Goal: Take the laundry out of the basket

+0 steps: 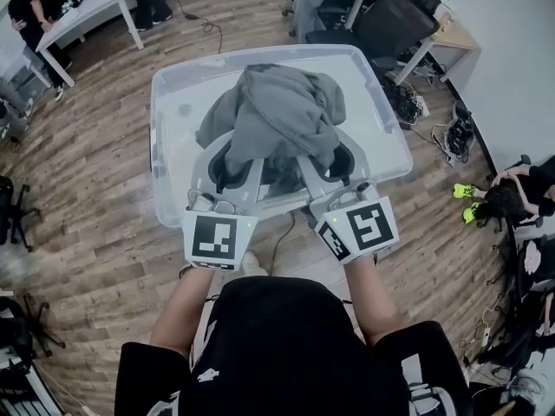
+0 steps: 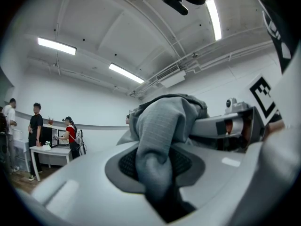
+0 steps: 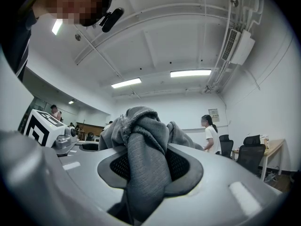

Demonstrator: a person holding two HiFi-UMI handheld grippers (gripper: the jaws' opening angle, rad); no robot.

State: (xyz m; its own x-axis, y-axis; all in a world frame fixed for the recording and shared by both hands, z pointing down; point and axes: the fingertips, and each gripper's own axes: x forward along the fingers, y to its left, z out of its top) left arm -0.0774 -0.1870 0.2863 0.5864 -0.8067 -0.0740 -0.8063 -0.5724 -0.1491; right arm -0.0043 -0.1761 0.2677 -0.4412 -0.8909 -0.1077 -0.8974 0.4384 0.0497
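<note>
A grey sweatshirt-like garment (image 1: 277, 111) hangs bunched over the clear plastic basket (image 1: 169, 85), which sits on the wood floor in front of me. My left gripper (image 1: 232, 159) is shut on a fold at the garment's left side, and my right gripper (image 1: 334, 159) is shut on a fold at its right side. In the left gripper view the grey cloth (image 2: 162, 126) is pinched between the jaws of the left gripper (image 2: 157, 168). The right gripper view shows the same cloth (image 3: 141, 140) squeezed in the right gripper (image 3: 146, 173). The basket's bottom is mostly hidden under the garment.
A white desk (image 1: 87, 11) with people beside it stands at the far left. Black office chairs (image 1: 390, 20) and a table are at the far right. Cables (image 1: 455, 133) and a person in bright shoes (image 1: 512, 193) lie on the floor at the right.
</note>
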